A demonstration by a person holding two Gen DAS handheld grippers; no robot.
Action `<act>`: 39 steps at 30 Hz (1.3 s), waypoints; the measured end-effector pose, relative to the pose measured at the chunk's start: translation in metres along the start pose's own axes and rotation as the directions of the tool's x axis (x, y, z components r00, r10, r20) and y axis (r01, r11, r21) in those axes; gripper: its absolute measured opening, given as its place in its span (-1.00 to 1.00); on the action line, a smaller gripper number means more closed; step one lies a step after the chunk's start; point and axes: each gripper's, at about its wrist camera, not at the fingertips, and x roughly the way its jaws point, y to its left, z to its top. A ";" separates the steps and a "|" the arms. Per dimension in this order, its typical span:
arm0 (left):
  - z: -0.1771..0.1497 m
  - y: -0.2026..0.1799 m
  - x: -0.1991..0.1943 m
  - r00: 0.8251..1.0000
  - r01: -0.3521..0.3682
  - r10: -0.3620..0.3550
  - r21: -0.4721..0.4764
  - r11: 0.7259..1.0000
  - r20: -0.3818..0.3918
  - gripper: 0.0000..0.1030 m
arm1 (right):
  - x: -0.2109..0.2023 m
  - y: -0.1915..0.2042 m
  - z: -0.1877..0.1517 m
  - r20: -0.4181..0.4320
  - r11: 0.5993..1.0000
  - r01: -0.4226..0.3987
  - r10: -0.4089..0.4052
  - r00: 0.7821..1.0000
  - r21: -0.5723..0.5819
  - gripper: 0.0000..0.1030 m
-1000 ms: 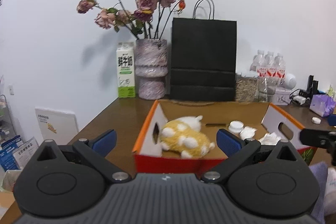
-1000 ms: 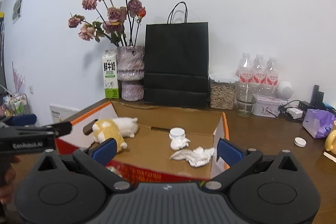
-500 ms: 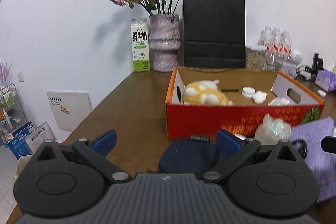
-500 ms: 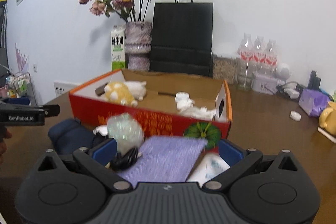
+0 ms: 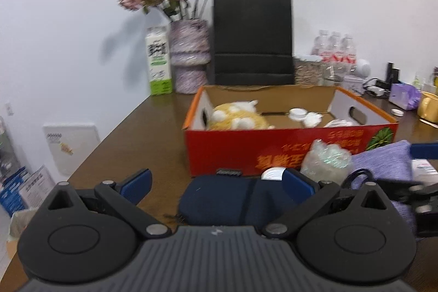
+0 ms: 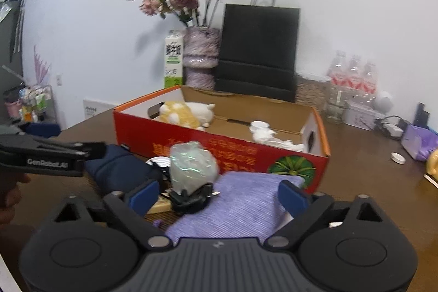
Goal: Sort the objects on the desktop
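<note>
A red cardboard box (image 5: 235, 152) (image 6: 191, 144) stands mid-table, holding a yellow plush toy (image 5: 235, 118) (image 6: 186, 114), a white lid (image 5: 298, 114) and crumpled white tissues (image 6: 276, 140). In front of it lie a dark blue pouch (image 5: 227, 201) (image 6: 120, 171), a clear plastic wrap bundle (image 5: 325, 162) (image 6: 191, 166), a purple cloth (image 5: 383, 163) (image 6: 241, 207), a black cable clump (image 6: 191, 199) and a white disc (image 5: 273, 174). My left gripper (image 5: 216, 182) is open over the pouch. My right gripper (image 6: 217, 194) is open over the cloth and cable.
At the back stand a vase of dried roses (image 5: 189, 59), a milk carton (image 5: 158, 62), a black paper bag (image 5: 253, 40), water bottles (image 5: 334, 48) and jars. A purple tissue pack (image 5: 405, 97), a yellow mug (image 5: 428, 108) and a white cap (image 6: 398, 157) sit at right.
Both grippers have pulled back from over the box and lowered toward the items lying in front of it. Both jaws have stayed open.
</note>
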 end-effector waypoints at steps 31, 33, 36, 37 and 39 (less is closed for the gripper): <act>0.015 -0.054 0.050 0.966 0.212 -0.191 0.111 0.971 -0.177 -0.01 | 0.014 -0.022 0.009 -0.005 0.990 -0.053 0.054 0.999 0.131 -0.49; 0.015 -0.056 0.052 0.964 0.214 -0.190 0.118 0.970 -0.185 -0.02 | 0.011 -0.025 0.009 0.005 0.990 -0.047 0.047 0.999 0.134 -0.49; 0.014 -0.060 0.058 0.961 0.207 -0.176 0.131 0.970 -0.215 -0.23 | 0.009 -0.030 0.009 0.012 0.989 -0.041 0.040 0.999 0.143 -0.49; 0.014 -0.061 0.060 0.960 0.202 -0.168 0.139 0.969 -0.222 -0.36 | 0.008 -0.031 0.009 0.013 0.989 -0.041 0.039 0.999 0.144 -0.49; 0.016 -0.061 0.062 0.953 0.222 -0.184 0.144 0.964 -0.240 -0.67 | 0.007 -0.033 0.009 0.015 0.988 -0.044 0.042 0.999 0.145 -0.49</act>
